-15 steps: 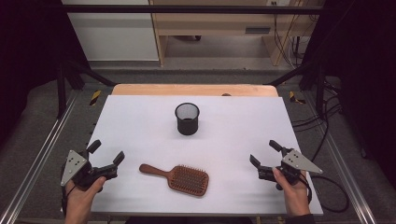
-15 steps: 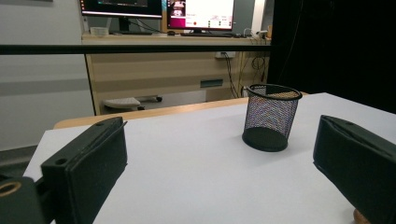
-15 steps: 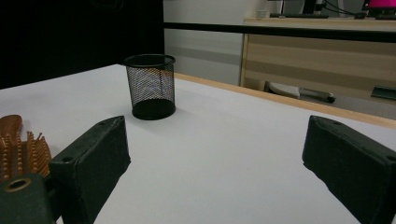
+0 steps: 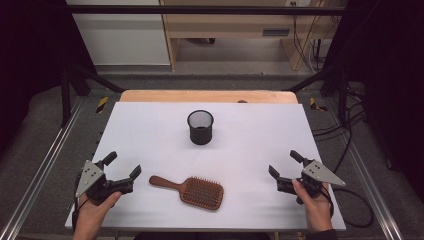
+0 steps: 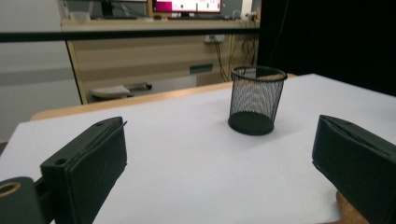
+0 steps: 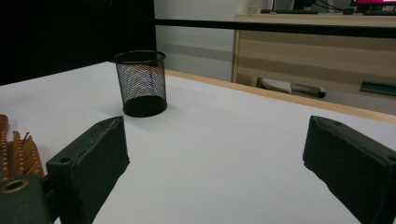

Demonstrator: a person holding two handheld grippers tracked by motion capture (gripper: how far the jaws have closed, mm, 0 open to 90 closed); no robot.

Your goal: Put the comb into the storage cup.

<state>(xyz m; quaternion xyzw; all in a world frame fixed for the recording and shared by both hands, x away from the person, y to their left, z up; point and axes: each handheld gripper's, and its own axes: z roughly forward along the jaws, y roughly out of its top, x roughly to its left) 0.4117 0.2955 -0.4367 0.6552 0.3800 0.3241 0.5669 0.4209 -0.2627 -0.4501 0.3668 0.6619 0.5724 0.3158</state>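
We see the wooden hairbrush (image 4: 192, 190) lying flat on the white table (image 4: 250, 145), bristles up, near the front edge and between the two pairs of tongs, somewhat closer to the left one. Its handle points toward the left tongs (image 4: 122, 166), whose tips stand just beside the handle's end without touching it; the paddle head lies toward the middle of the table, well apart from the right tongs (image 4: 284, 164). Both pairs of tongs are spread wide and have hold of nothing, each resting low over the table in a hand (image 4: 92, 212) that comes in from the near edge, the other hand (image 4: 315, 207) at the far right. In the left gripper view we look between the two black jaws at bare white table, with a sliver of the brush's wooden handle at the bottom right corner under the right-hand jaw. In the right gripper view the bristles and wooden rim of the hairbrush (image 6: 18, 151) show at the left edge, beyond the left-hand jaw, not between the jaws. A black mesh cup (image 4: 200, 127) stands upright farther back, about at the middle of the table, well apart from the brush and from both pairs of tongs; we see it ahead in both gripper views (image 5: 254, 100) (image 6: 141, 83).
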